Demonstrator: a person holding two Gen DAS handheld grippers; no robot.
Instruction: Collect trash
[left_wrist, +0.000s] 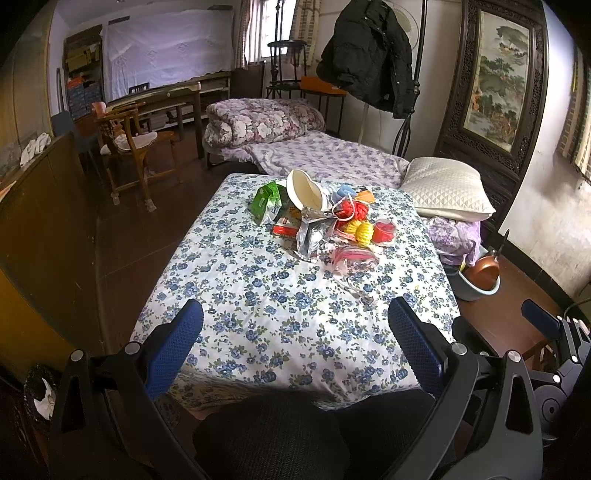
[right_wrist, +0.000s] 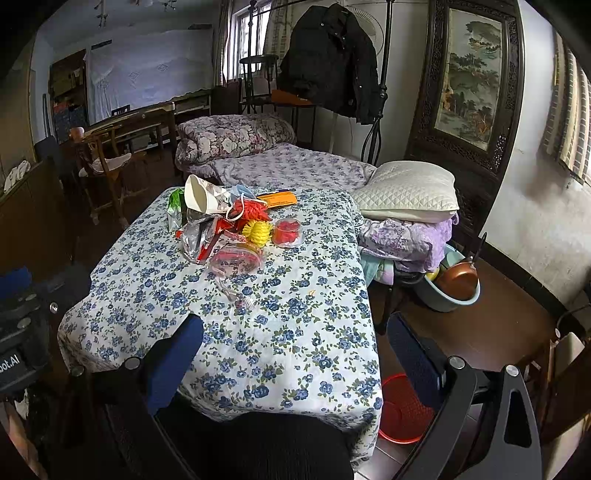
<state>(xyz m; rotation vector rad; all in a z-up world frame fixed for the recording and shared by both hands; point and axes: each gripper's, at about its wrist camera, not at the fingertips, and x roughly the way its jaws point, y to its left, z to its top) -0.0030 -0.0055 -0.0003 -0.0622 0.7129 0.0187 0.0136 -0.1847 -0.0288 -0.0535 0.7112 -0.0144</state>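
Note:
A pile of trash lies at the far end of the table with the blue-flowered cloth (left_wrist: 258, 314) (right_wrist: 295, 332): a white paper cup (left_wrist: 306, 190) (right_wrist: 201, 194) on its side, a green packet (left_wrist: 267, 197), a silver foil bag (left_wrist: 312, 232) (right_wrist: 197, 236), a clear plastic wrapper (left_wrist: 354, 258) (right_wrist: 236, 260), a clear cup with red inside (left_wrist: 384, 230) (right_wrist: 287, 232), and yellow (right_wrist: 257, 230) and red pieces. A small clear wrapper (right_wrist: 240, 295) lies nearer. My left gripper (left_wrist: 295, 343) and right gripper (right_wrist: 295, 354) are open and empty above the near table edge.
A red basket (right_wrist: 402, 410) stands on the floor at the table's near right corner. A blue basin with a brown pan (right_wrist: 452, 284) sits on the floor to the right. A bed with pillow (right_wrist: 406, 192) lies behind the table. A wooden chair (left_wrist: 129, 147) stands far left.

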